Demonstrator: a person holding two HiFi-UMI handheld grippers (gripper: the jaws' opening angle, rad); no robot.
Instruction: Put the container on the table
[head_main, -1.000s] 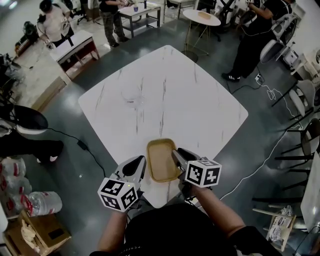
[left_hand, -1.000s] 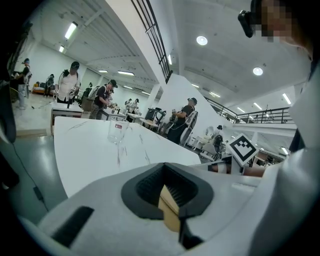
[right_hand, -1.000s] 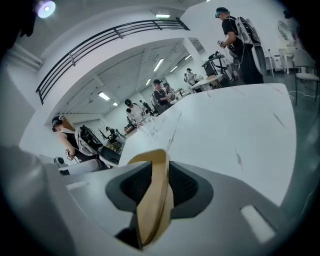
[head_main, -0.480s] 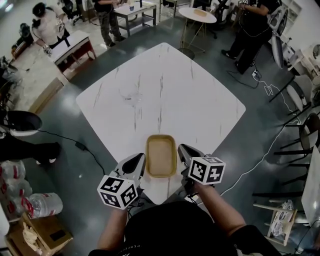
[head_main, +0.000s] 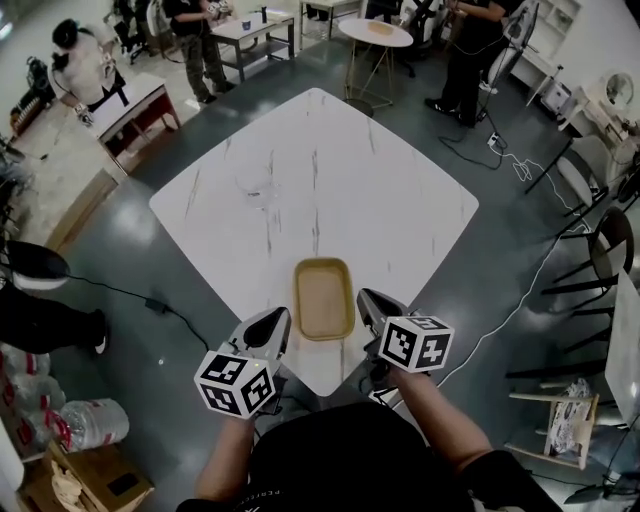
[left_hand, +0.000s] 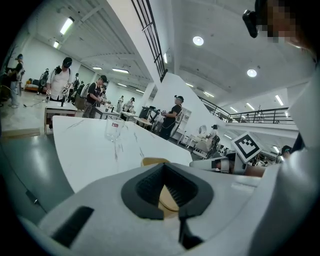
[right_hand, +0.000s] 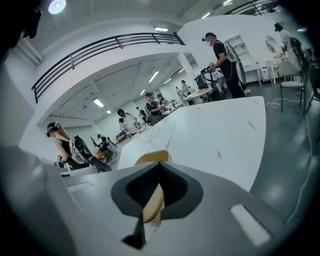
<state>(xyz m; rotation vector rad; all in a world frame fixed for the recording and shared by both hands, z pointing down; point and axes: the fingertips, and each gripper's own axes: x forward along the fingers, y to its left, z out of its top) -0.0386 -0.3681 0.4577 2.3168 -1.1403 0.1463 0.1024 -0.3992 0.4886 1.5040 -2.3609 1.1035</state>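
Straightened since a second ago, the container (head_main: 323, 298) now lies square and flat on the white table (head_main: 400, 220), low in the centre of the head view, just short of the table's near corner; before, it sat skewed. That view shows the left gripper (head_main: 281, 318) just beside the container's left rim and the right gripper (head_main: 363, 297) against its right rim, but not how the jaws stand. The right gripper view does: the jaws are clenched, with a narrow strip of tan rim pinched between the black pads. The left gripper view shows the jaws drawn together too, and tan shows through the hollow of the pads; whether they touch the container cannot be told. A glass (left_hand: 114, 129), faint in the head view, stands plainly upright at centre left there, well beyond the container.
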